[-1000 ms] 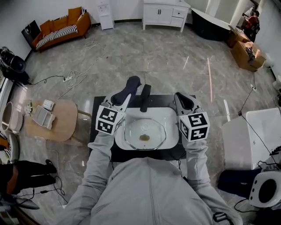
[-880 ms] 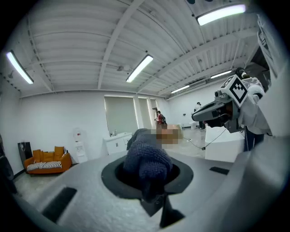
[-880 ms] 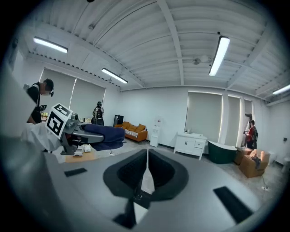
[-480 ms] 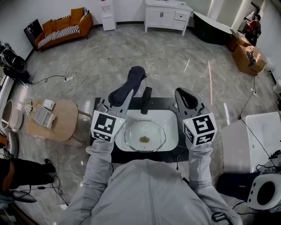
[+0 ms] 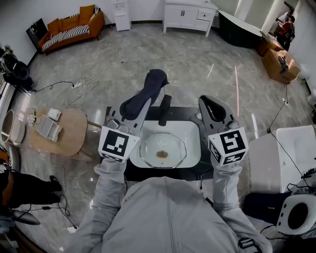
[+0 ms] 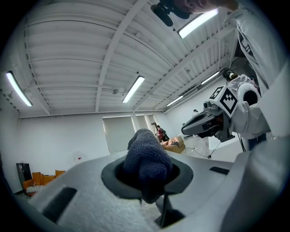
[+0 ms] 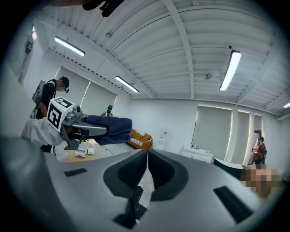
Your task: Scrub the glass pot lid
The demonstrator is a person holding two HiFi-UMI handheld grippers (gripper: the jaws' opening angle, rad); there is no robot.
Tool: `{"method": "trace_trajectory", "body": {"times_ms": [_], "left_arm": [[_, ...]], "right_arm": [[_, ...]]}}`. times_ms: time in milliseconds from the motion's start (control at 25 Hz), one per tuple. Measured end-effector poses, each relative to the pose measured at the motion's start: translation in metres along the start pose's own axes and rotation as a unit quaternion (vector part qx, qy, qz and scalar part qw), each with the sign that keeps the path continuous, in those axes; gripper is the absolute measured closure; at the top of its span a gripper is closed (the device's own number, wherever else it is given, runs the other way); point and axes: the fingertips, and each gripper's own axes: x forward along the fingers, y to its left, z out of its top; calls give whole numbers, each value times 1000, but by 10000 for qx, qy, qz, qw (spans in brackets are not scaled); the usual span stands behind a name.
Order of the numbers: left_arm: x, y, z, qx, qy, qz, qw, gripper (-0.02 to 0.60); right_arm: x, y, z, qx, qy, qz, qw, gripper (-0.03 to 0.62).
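The floor point(image 5: 187, 64) is glossy grey stone-look tile, and white cables point(image 5: 86, 83) trail across it on the left. Along the far side stand an orange sofa point(image 5: 69, 24) with striped cushions, a narrow white unit point(image 5: 120, 9) and a white cabinet point(image 5: 190, 11). A round wooden side table point(image 5: 69, 136) sits at the left (a few small pale items lie on it). Overhead, a ribbed white ceiling point(image 6: 68, 54) carries lit strip lights point(image 6: 133, 89). The walls point(image 7: 167, 118) are white, with tall pale window panels point(image 7: 213, 131).
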Motion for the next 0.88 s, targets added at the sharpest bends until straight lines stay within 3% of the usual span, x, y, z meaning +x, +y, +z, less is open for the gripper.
{"method": "trace_trajectory", "body": {"times_ms": [880], "left_arm": [[1,-18,-16,-164,123,-279,9994,494]], "right_arm": [[4,5,-15,41,143,-19,9999,563]]}}
